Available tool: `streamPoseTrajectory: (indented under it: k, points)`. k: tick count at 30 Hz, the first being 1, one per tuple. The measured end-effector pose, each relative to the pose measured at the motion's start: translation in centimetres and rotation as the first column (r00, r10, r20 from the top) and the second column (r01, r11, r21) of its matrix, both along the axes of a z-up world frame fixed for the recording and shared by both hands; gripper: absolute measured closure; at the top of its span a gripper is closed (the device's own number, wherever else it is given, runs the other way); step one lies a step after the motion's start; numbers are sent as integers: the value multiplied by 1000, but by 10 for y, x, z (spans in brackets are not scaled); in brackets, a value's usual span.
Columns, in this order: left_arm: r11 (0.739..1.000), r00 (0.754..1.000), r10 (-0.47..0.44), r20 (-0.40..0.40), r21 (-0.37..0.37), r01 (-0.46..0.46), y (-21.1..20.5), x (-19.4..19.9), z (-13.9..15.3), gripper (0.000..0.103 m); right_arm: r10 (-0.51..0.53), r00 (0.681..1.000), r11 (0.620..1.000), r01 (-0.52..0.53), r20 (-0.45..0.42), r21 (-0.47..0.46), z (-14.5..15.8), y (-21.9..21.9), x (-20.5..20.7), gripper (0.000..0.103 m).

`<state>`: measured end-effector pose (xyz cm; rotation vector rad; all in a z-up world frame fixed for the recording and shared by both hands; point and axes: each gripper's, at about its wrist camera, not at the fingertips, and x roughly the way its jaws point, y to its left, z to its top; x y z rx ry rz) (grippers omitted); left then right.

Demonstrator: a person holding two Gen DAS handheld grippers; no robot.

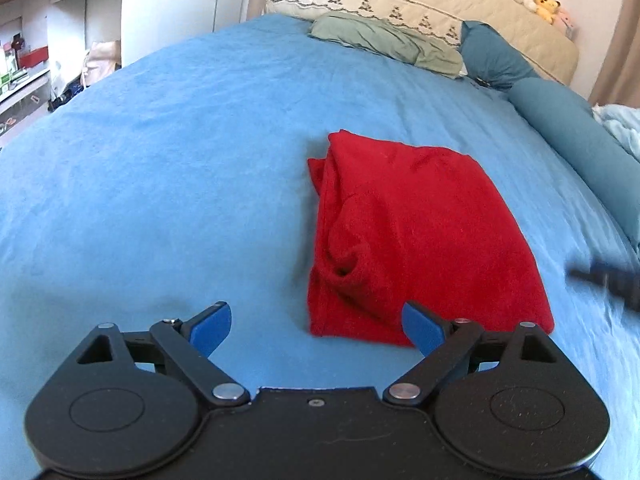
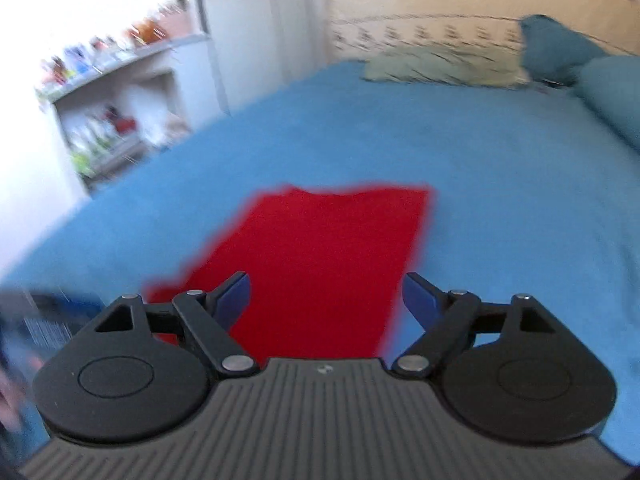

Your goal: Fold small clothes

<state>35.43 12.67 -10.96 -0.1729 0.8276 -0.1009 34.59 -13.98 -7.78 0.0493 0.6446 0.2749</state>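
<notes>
Red garment: lies on the blue bed cover, partly folded into a rough rectangle, with a bunched, rumpled ridge along its left side in the left wrist view.
Left gripper: jaws wide apart, holding nothing; its right fingertip sits over the garment's near edge, its left one over bare cover.
Right gripper: jaws apart and empty, hovering over the garment's near end; this view is smeared, so contact cannot be told.
Risk, bunched ridge: folding over it would likely trap the lump and leave an uneven stack; it probably needs smoothing first.
Risk, grabbing the cover: a low pinch at the near edge could catch the bed cover along with the cloth and drag both.
Risk, layers: seizing only the top layer might peel the existing fold open.
Risk, uneven lift: one corner raised ahead of the other would skew the next fold.
</notes>
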Motion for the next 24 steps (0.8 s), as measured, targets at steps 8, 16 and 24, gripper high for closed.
streamPoseTrajectory:
  k: [8,16,24]
  points:
    - [1000,1000,5,1,29,-5,-8,13,3,8,-128,983,990,134,-133,35,-67,-13,-4,14]
    - [995,996,11,-84,104,-3,5,34,-29,9,-215,971,976,213,-106,-37,-78,-24,2,27]
    - [974,993,-57,-99,212,77,-5,22,-38,9,-167,981,985,162,-96,-54,-74,-23,6,25]
